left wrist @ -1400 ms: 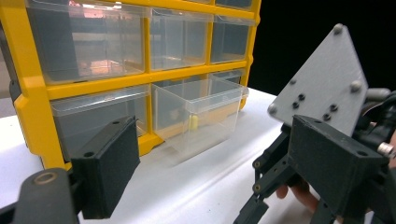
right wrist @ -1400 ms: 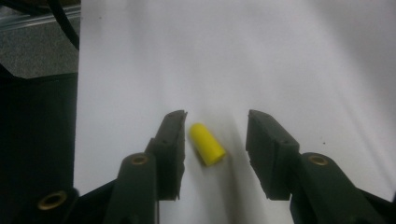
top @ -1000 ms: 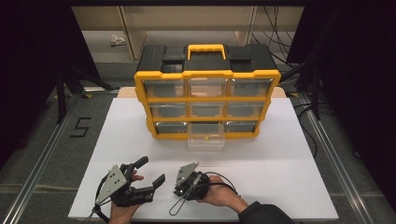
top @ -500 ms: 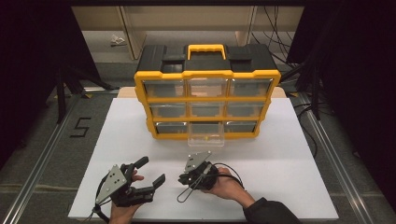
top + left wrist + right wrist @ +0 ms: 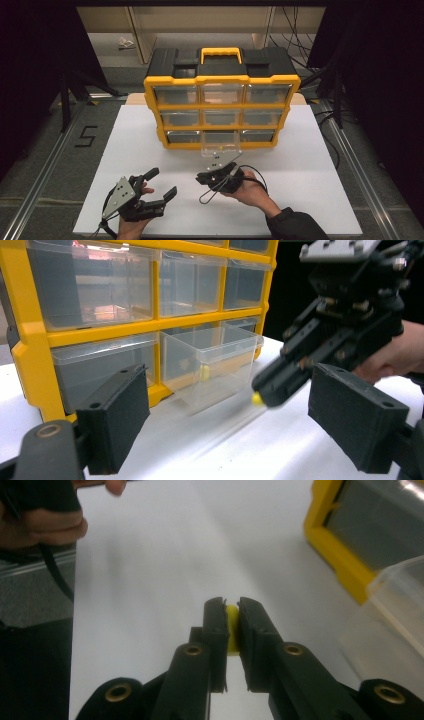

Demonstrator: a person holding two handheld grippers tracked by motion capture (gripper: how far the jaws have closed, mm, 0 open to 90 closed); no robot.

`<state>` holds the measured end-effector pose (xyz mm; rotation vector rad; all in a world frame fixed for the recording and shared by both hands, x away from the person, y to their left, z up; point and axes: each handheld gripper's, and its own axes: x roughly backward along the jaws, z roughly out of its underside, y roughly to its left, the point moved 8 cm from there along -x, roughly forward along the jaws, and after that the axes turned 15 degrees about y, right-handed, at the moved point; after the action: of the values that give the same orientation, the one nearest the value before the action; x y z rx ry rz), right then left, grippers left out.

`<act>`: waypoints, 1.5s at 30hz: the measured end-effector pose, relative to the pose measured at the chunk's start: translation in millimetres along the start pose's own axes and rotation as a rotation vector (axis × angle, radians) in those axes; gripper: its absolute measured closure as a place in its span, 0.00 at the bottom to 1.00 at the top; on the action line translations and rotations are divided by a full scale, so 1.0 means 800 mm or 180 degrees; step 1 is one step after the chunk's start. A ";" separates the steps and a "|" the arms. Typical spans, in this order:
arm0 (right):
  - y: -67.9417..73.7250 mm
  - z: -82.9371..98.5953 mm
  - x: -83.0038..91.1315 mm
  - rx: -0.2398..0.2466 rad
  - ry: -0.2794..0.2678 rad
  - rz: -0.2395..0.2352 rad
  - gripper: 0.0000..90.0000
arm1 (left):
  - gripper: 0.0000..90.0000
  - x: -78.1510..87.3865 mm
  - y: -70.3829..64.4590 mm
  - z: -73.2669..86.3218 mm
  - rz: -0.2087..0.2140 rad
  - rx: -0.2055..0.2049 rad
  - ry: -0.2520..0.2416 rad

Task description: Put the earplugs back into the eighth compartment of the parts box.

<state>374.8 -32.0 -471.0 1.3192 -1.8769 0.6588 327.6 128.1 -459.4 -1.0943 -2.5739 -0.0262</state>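
My right gripper (image 5: 216,176) has swung up from the near edge of the table (image 5: 320,200) over the last second and now sits at about six o'clock from the pulled-out clear drawer (image 5: 220,148), just short of its front. A second ago it lay back beside my left gripper, tips low; now they point toward twelve o'clock, at the drawer. Its jaws are pinched nearly together on a small yellow piece (image 5: 232,630), which shows between the pads in the right gripper view and as a yellow dot (image 5: 257,399) at the jaw tips in the left gripper view.

My left gripper (image 5: 152,192) has not shifted: it rests at about seven o'clock on the table, jaws spread wide and empty, facing the yellow organizer (image 5: 222,80).

The drawer is the middle one of the bottom row, slid out over the white surface. Another yellow piece (image 5: 203,372) seems to lie inside it already, though through the clear wall I can't make out its shape.

I judge that the carry is most of the way done; what remains is to lift the tips over the drawer's front wall and let go inside.
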 end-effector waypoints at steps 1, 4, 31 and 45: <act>-0.003 -0.002 0.006 -0.0026 -0.0053 0.0028 0.92 | 0.18 0.000 0.000 0.000 0.0000 -0.0002 0.0001; -0.011 -0.005 0.020 -0.0086 -0.0167 0.0090 0.92 | 0.18 0.000 0.000 0.000 0.0000 -0.0003 0.0000; -0.109 0.010 0.082 -0.1011 -0.0743 0.0690 0.92 | 0.18 -0.001 0.000 0.001 -0.0001 -0.0008 0.0010; -0.124 0.016 0.075 -0.1125 -0.0710 0.0739 0.92 | 0.18 -0.001 0.000 0.001 -0.0003 -0.0009 0.0003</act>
<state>452.3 -109.2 -431.1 0.9875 -2.2280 0.2787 327.7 127.6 -460.0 -1.0939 -2.5741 -0.0306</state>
